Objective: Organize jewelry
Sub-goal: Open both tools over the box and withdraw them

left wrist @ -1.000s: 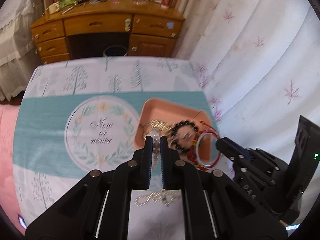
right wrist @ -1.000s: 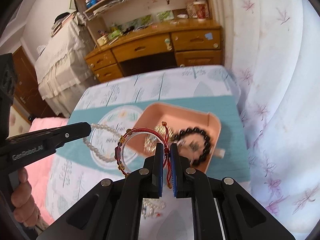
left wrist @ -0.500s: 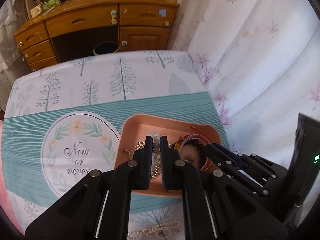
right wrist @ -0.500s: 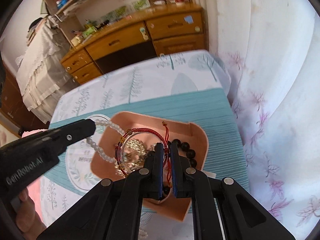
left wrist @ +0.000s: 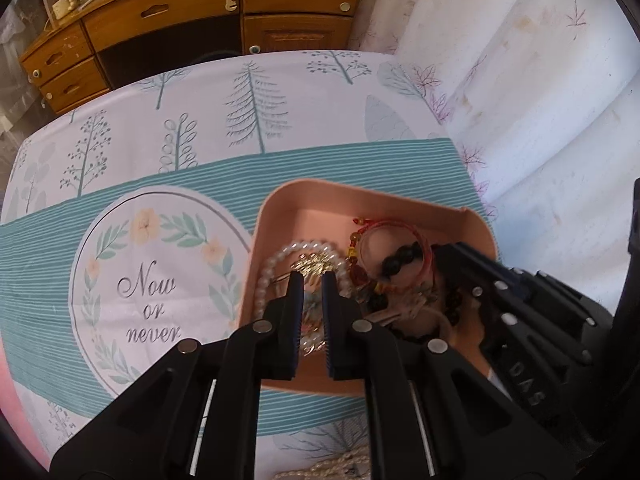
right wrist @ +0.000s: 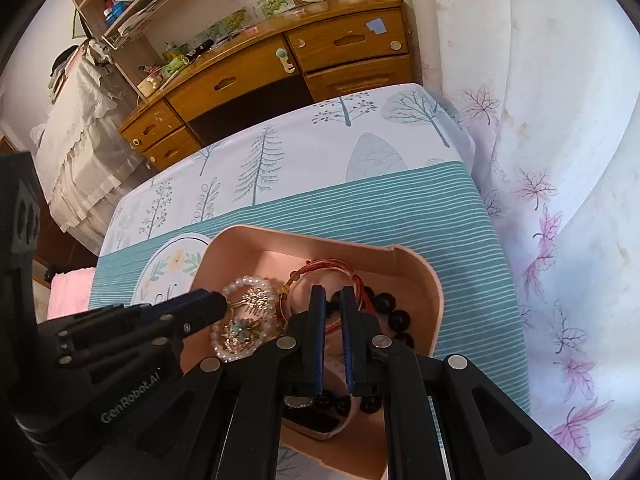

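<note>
A pink tray (left wrist: 360, 196) (right wrist: 416, 268) sits on the patterned tablecloth and holds several pieces of jewelry. A white pearl bracelet (left wrist: 266, 268) (right wrist: 244, 282) lies in its left part around a gold piece (left wrist: 314, 262) (right wrist: 256, 300). A red bangle with a beaded red cord (left wrist: 400, 228) (right wrist: 332, 266) lies over a black bead bracelet (left wrist: 400, 256) (right wrist: 394, 312). My left gripper (left wrist: 312, 280) hangs over the pearls, jaws slightly apart and empty. My right gripper (right wrist: 331, 294) hangs over the red bangle, jaws slightly apart and empty.
A pearl-and-gold piece (left wrist: 340, 466) lies on the cloth near the front edge. A wooden desk with drawers (left wrist: 192, 12) (right wrist: 280, 68) stands beyond the table. A floral curtain (right wrist: 560, 160) hangs on the right.
Both grippers moved forward and down over the tray. The left let go of the pearl bracelet and the right let go of the red bangle; both now lie in the tray.
</note>
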The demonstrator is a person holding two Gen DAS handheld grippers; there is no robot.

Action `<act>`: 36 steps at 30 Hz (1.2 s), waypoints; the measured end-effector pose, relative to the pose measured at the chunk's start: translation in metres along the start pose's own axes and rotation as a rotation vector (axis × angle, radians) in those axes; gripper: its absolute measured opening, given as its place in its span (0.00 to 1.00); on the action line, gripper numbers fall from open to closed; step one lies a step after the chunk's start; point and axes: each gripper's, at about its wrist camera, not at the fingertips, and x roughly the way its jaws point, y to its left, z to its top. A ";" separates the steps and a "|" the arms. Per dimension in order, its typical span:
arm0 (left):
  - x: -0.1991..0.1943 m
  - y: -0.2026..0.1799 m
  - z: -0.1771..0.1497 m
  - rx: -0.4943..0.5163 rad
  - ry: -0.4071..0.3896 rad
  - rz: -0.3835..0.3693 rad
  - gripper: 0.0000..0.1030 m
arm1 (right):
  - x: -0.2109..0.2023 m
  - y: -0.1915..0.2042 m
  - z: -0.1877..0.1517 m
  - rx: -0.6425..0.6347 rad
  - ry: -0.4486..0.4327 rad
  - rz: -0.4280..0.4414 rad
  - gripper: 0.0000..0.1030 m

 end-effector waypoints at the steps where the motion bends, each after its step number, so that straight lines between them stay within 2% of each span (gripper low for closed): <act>1: -0.001 0.001 -0.002 0.000 -0.001 -0.001 0.07 | -0.001 0.002 -0.001 -0.004 -0.005 0.002 0.07; 11: -0.022 0.005 -0.021 -0.004 -0.001 -0.003 0.08 | -0.024 0.010 -0.018 -0.032 -0.006 0.001 0.07; 13: -0.026 0.003 -0.024 -0.001 -0.005 0.004 0.12 | -0.028 0.012 -0.023 -0.043 -0.003 -0.002 0.07; 15: -0.030 0.003 -0.028 0.001 -0.017 0.011 0.30 | -0.032 0.014 -0.027 -0.050 -0.004 -0.004 0.07; 17: -0.036 0.003 -0.031 0.000 -0.031 0.015 0.42 | -0.036 0.015 -0.030 -0.051 -0.002 -0.008 0.07; 25: -0.056 0.005 -0.047 0.001 -0.059 0.038 0.43 | -0.057 0.014 -0.047 -0.060 -0.017 -0.003 0.08; 33: -0.083 0.008 -0.085 0.023 -0.096 0.051 0.45 | -0.086 0.016 -0.083 -0.091 -0.021 0.020 0.08; 36: -0.092 0.010 -0.104 0.035 -0.112 0.061 0.52 | -0.098 0.020 -0.101 -0.115 -0.021 0.035 0.17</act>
